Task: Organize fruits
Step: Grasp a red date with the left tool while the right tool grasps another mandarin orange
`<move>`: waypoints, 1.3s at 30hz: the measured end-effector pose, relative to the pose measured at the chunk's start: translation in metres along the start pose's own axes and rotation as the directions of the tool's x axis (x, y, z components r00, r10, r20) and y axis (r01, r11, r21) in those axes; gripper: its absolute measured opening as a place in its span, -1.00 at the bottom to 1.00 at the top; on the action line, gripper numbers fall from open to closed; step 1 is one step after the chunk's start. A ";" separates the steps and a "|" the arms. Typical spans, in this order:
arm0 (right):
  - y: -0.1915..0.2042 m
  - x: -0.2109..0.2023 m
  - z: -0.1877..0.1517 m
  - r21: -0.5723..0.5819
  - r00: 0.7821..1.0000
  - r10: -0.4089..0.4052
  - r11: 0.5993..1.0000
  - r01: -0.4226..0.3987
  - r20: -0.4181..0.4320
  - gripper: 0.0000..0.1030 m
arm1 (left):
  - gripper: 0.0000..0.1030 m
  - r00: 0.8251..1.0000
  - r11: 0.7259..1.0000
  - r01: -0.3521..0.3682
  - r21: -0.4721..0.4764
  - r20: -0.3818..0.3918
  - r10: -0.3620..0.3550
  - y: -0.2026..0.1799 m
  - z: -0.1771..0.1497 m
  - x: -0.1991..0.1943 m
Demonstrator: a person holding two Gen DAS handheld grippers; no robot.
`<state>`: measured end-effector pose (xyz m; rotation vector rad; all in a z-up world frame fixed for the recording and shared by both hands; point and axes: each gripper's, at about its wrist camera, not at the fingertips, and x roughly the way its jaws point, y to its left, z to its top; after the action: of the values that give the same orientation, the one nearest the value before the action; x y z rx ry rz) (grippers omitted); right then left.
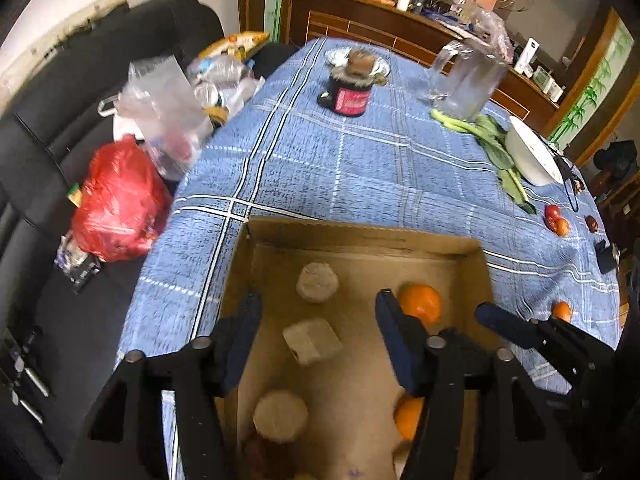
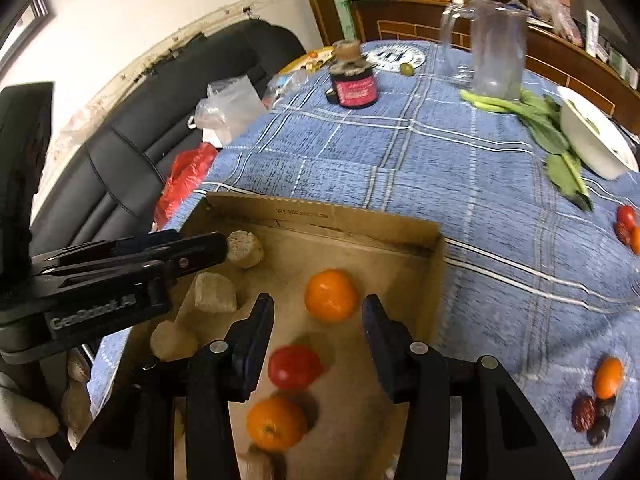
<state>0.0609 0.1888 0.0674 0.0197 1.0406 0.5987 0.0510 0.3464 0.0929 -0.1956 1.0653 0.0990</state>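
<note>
A shallow cardboard box sits on the blue checked tablecloth. It holds two oranges, a red fruit that looks blurred beneath my right gripper, and several beige lumps. My right gripper is open and empty above the red fruit. My left gripper is open and empty over the box's left half. Its body shows in the right wrist view. Loose fruit lies on the cloth at the right: an orange, dark red dates, small red fruits.
A dark jar, a glass pitcher, leafy greens and a white bowl stand farther back. A black sofa with plastic bags runs along the left. A wooden cabinet is behind.
</note>
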 end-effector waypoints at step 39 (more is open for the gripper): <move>-0.200 -0.147 -0.134 0.368 0.995 -0.085 0.928 0.061 0.050 -0.01 | 0.39 0.998 0.968 -0.054 0.246 0.023 0.050 -0.208 -0.083 -0.055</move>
<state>-0.0099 -0.0835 0.0576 0.3255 1.0723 0.3266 -0.0106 0.1263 0.1247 0.0584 1.0567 0.0146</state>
